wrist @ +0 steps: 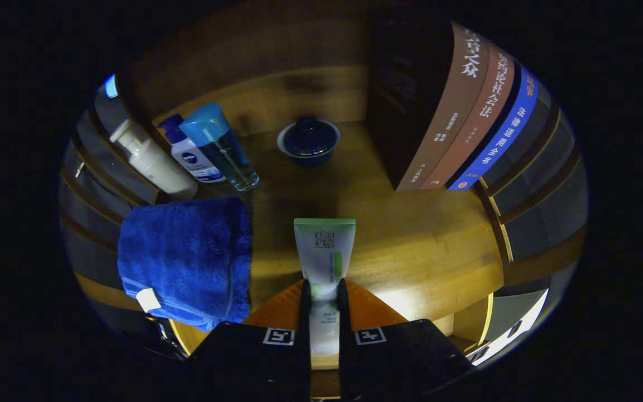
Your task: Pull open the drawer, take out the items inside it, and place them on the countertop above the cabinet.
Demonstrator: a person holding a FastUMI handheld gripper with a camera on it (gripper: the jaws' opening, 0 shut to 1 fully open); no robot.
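Plainly, gripper view: gripper (pixel 321 301) pressed together on a white squeeze tube with green crimped end (pixel 324 251), both fingers against its sides, tube pointing ahead over the warm brown wooden countertop (pixel 411 245). Whether resting on the wood or held just above it, cannot tell. Just left of the fingers, a folded deep-blue terry towel (pixel 185 259) with a white tag. Beyond it, grouped close: a white pump bottle (pixel 151 162), a small white bottle with dark blue cap (pixel 187 153), a clear bottle with light blue cap (pixel 221 148). Further ahead, a dark blue lidded bowl (pixel 308 142). Right of that, a row of upright books (pixel 466 111) (brown and blue spines). Judging progress: drawer stage apparently behind, tube carried to the top, release not yet made. Anything left in the drawer impossible to say from here.
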